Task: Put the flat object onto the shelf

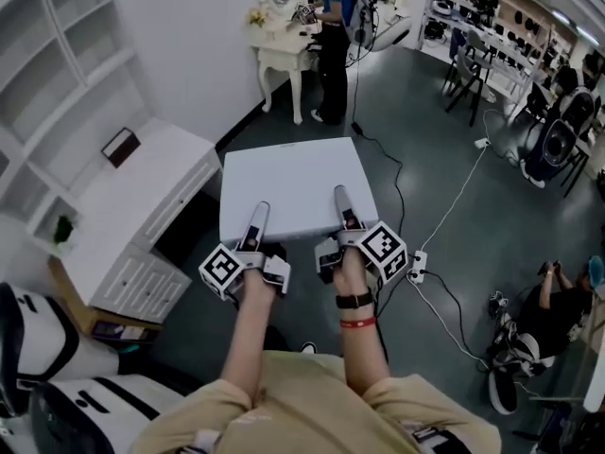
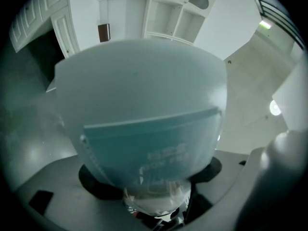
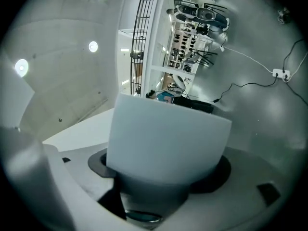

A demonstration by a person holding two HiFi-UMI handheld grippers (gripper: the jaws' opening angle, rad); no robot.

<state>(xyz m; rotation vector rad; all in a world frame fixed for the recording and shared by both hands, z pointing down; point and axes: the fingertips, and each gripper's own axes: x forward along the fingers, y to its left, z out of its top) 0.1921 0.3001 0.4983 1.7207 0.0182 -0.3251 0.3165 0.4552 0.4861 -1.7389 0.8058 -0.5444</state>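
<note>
The flat object [image 1: 293, 185] is a large white board, held level over the dark floor in front of me. My left gripper [image 1: 257, 218] is clamped on its near edge at the left, and my right gripper [image 1: 342, 204] is clamped on the same edge at the right. In the left gripper view the board [image 2: 139, 90] fills the space between the jaws. The right gripper view shows the board [image 3: 168, 138] wedged between the jaws too. The white shelf unit [image 1: 57, 74] stands to the left, above a white cabinet top [image 1: 151, 192].
A small brown item [image 1: 121, 147] lies on the cabinet top and a little plant [image 1: 62, 228] sits in a low shelf cell. A white dressing table [image 1: 284, 50] and a standing person [image 1: 333, 45] are ahead. Cables and a power strip [image 1: 417, 266] cross the floor at the right.
</note>
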